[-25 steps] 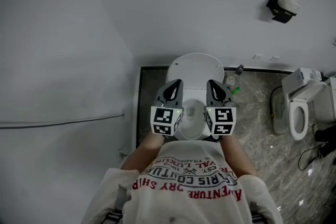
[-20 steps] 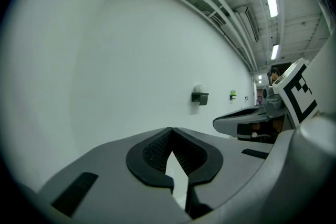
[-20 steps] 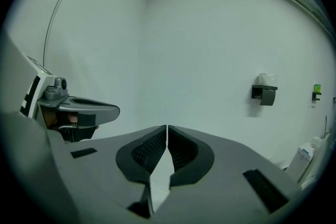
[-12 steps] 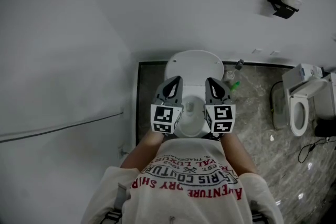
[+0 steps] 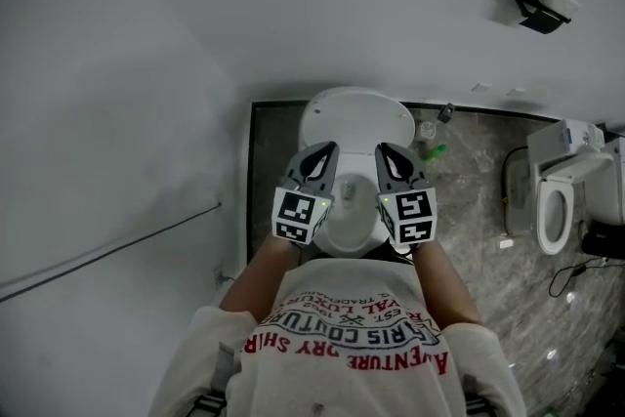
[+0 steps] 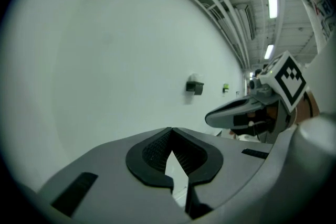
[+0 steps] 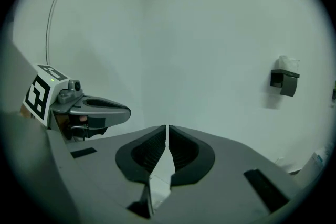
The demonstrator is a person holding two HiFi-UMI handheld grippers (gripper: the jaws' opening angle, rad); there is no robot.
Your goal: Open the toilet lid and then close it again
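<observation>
Lid (image 5: 356,115) stands beyond left hand-held gripper (image 5: 327,151) and right hand-held gripper (image 5: 384,151), both pressed together, empty.

Left gripper (image 5: 318,159) and right gripper (image 5: 392,159) side by side, both angled slightly downward, jaws closed on nothing, bare forearms (image 5: 260,275) behind each claw

Left gripper (image 5: 327,151) and right gripper (image 5: 384,151) hover above seemingly open toilet (image 5: 354,117).
</observation>
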